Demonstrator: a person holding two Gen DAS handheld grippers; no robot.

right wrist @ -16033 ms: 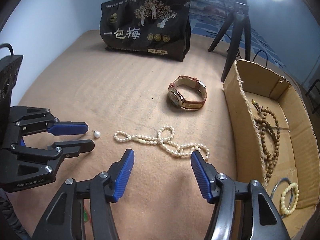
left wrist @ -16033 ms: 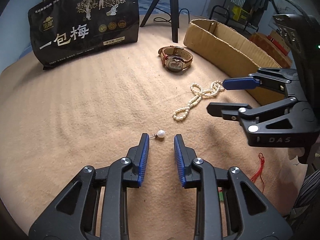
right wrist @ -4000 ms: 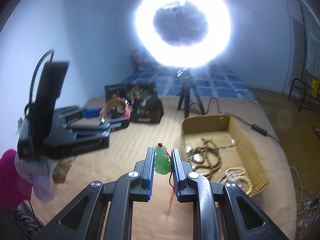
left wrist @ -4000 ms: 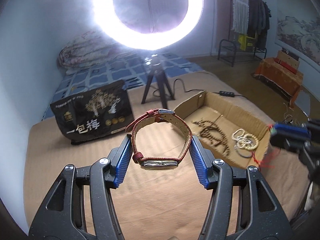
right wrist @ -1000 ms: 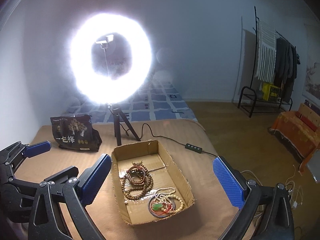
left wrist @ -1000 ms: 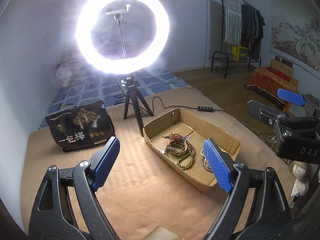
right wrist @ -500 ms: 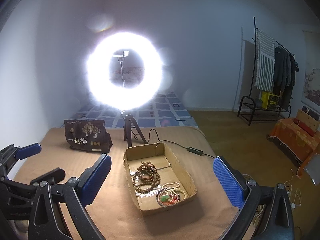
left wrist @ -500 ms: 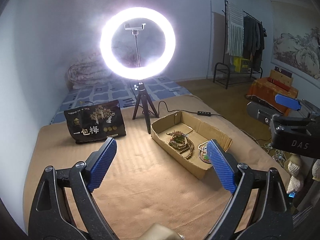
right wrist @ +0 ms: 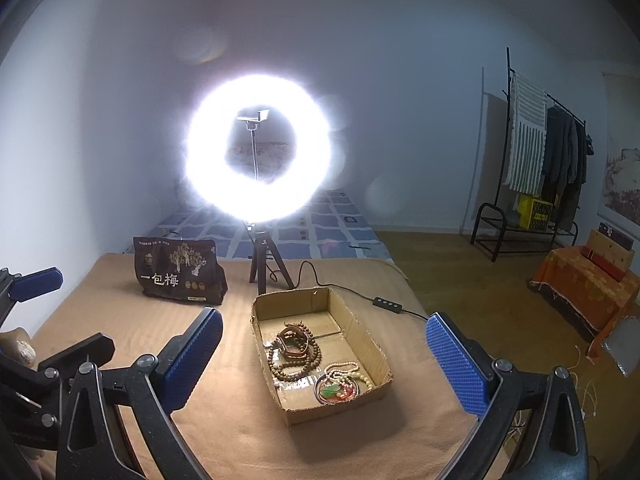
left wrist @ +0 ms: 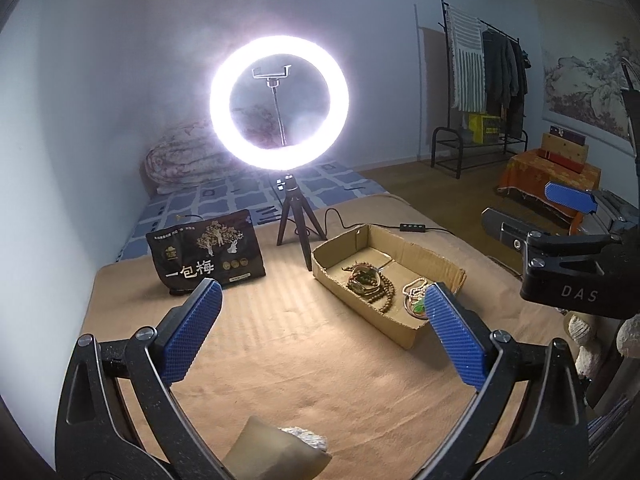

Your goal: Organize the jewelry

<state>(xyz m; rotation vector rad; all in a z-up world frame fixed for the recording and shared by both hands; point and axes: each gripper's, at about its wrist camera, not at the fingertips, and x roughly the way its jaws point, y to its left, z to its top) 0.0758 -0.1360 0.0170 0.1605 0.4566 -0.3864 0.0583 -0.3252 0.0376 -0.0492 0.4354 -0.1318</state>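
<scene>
Both sets of jaws stand spread wide and hold nothing; the left gripper [left wrist: 324, 328] has just been opening further, with only bare blanket between its pads.

Left to right in the right wrist view: left gripper at 9 o'clock; dark snack bag [right wrist: 179, 271] at 10 o'clock; ring light [right wrist: 258, 148] on its tripod at 12; cardboard box [right wrist: 362, 340] just right of centre, between the pads of the right gripper [right wrist: 324, 354].

Box contents: brown-strap watch [right wrist: 291, 340] lying on the wooden bead strand [right wrist: 294, 364] at the far end; pearl necklace [right wrist: 345, 372] and green pendant [right wrist: 331, 391] inside a bangle at the near end. No jewelry visible loose on the tan blanket [right wrist: 224, 432]. Judgement: sorting looks essentially done.

Risks: the pieces lie heaped and overlapping, so strands may tangle. A low gripper sweep could catch the box's wall and tip it. The light's cable [right wrist: 320, 276] passes close behind the box; snagging it could topple the lamp.
</scene>
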